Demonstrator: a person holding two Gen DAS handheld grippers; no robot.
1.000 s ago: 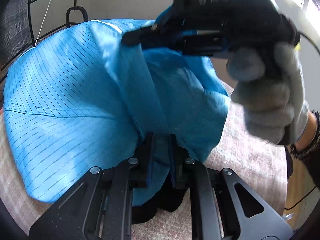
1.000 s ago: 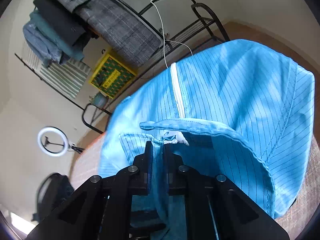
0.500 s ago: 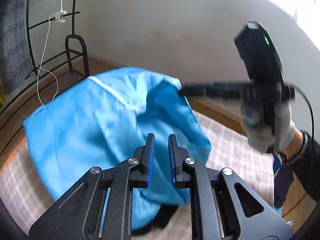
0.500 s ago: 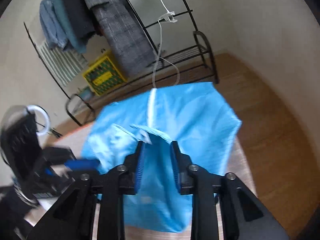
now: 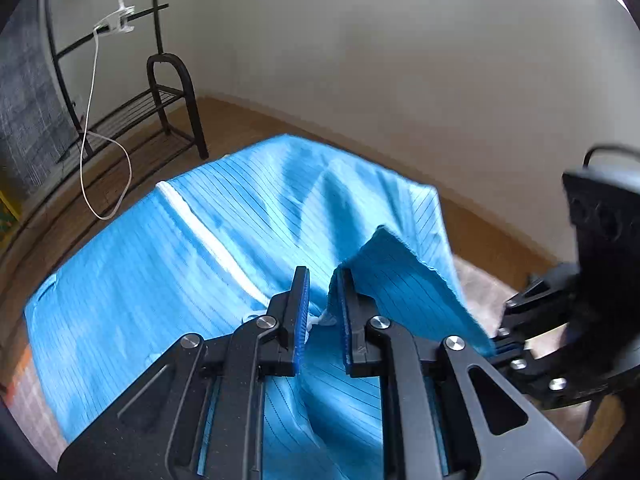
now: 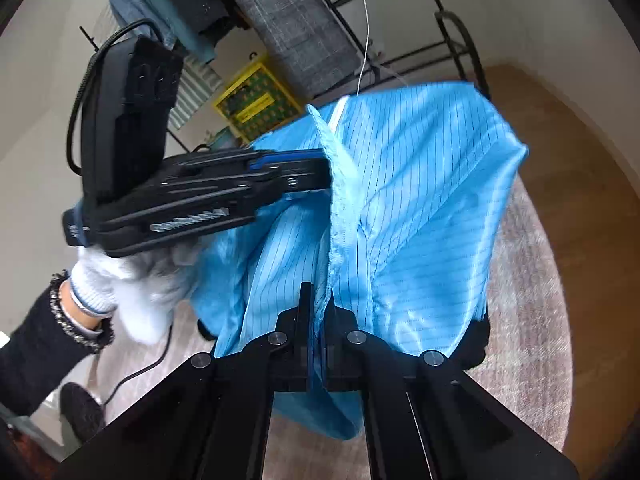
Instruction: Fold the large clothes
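Observation:
A large light-blue pinstriped garment with a white zip strip hangs between both grippers above a round rug. My left gripper is shut on a raised fold by the white strip, with cloth between its blue pads. In the right wrist view the left gripper bites the seamed edge from the left, held by a white-gloved hand. My right gripper is shut on a lower fold of the garment. In the left wrist view the right gripper meets the cloth's right corner.
A black metal clothes rack with a grey plaid coat stands behind, beside a yellow crate. A white cable dangles to the wooden floor. The grey-pink rug lies below, with something black under the garment.
The right jaws opened over the garment half a second ago and are now shut on a fold. The left gripper has come up close beside it, gripping the garment's edge.

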